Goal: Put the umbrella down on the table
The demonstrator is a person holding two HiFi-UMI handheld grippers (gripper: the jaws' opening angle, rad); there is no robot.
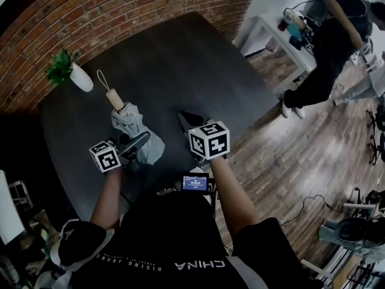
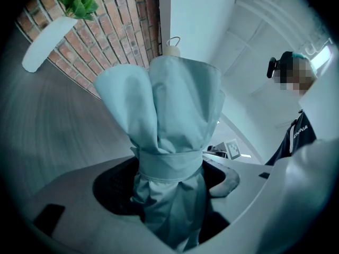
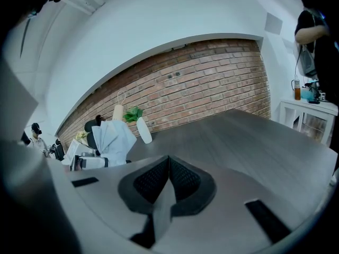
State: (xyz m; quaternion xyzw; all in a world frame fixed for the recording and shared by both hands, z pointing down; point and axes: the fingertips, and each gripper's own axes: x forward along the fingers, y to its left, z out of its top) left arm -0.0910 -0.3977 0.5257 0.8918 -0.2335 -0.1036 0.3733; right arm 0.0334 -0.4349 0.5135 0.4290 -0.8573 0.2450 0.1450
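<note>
A folded pale-blue umbrella (image 1: 136,129) with a tan handle and cord loop (image 1: 109,90) is held over the dark table (image 1: 180,65). My left gripper (image 1: 137,144) is shut on its strapped lower part; in the left gripper view the umbrella (image 2: 169,142) fills the middle, pinched between the dark pads. My right gripper (image 1: 186,120) hovers to the umbrella's right with its jaws shut on nothing (image 3: 168,180). In the right gripper view the umbrella (image 3: 112,138) stands upright at the left, handle up.
A white vase with a green plant (image 1: 71,72) stands at the table's far left by the brick wall (image 1: 90,17). A person (image 1: 328,47) stands at a white side table (image 1: 274,38) on the wooden floor at the right.
</note>
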